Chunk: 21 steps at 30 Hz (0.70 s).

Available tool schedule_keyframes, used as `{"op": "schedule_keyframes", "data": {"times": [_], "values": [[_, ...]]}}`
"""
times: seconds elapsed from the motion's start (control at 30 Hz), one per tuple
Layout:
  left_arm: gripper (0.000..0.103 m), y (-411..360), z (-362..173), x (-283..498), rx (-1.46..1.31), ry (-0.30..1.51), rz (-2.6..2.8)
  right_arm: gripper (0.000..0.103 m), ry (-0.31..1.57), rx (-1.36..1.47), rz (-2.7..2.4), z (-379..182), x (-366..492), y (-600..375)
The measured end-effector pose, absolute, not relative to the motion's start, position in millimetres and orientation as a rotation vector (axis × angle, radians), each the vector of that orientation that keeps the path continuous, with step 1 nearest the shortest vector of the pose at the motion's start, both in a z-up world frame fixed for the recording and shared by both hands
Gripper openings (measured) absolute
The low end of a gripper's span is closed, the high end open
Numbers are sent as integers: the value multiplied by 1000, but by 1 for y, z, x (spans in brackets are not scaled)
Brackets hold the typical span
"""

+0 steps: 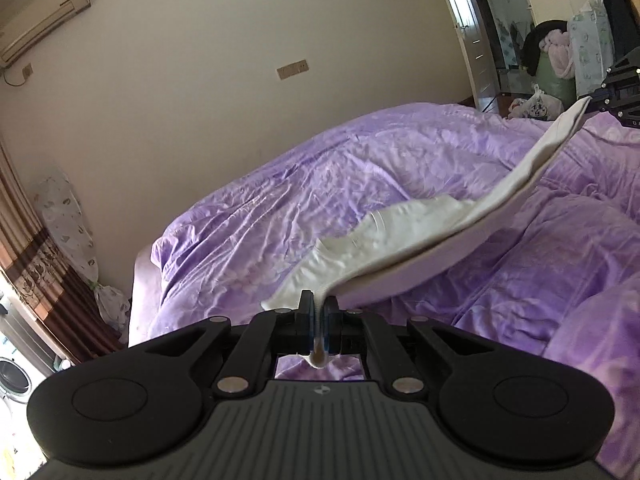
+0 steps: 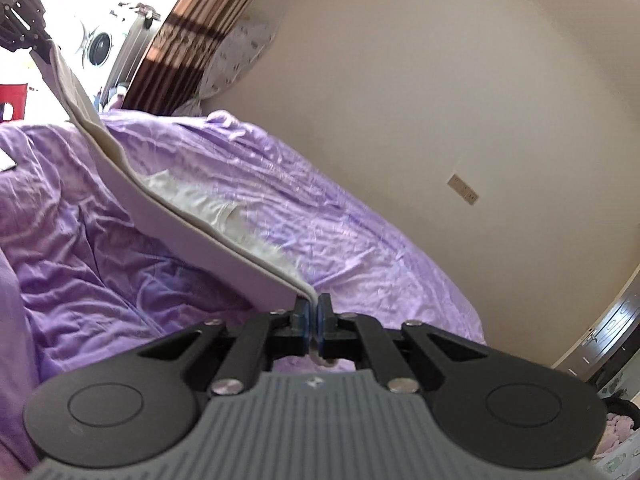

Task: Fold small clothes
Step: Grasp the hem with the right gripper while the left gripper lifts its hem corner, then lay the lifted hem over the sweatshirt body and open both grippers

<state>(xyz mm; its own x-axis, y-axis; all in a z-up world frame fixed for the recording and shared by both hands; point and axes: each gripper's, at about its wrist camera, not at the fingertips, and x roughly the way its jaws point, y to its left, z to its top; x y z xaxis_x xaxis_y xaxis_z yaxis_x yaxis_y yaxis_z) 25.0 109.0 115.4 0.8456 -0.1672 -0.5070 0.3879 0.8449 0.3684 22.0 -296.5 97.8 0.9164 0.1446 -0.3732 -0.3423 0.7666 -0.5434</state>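
Above the purple bedcover (image 1: 320,208), the white garment (image 1: 420,236) hangs stretched between both tools: left gripper (image 1: 319,312) pinches one end at lower centre of its view, a small tuft poking through behind the jaws, and right gripper (image 2: 313,316) is pressed tight on the other end. Each opposite gripper shows only partly, cut off at the frame edge (upper right, left view; upper left, right view). Garment underside is shadowed, its type unclear; rumpled bedcover lies open beneath up to the beige wall (image 2: 400,80).
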Motion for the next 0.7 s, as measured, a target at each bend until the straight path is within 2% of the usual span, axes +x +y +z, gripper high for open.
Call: {"op": "schedule_keyframes", "data": {"times": [0.2,0.33,0.7], "values": [[4,102,115,31,522,485,-293,0,306,-633,290,114,-1,-299],[4,96,106,59,577,494,-265,0,323,-653,292,106,18,-296],[4,83,83,198,642,522,-202,0,384,-584,252,87,175,-298]]}}
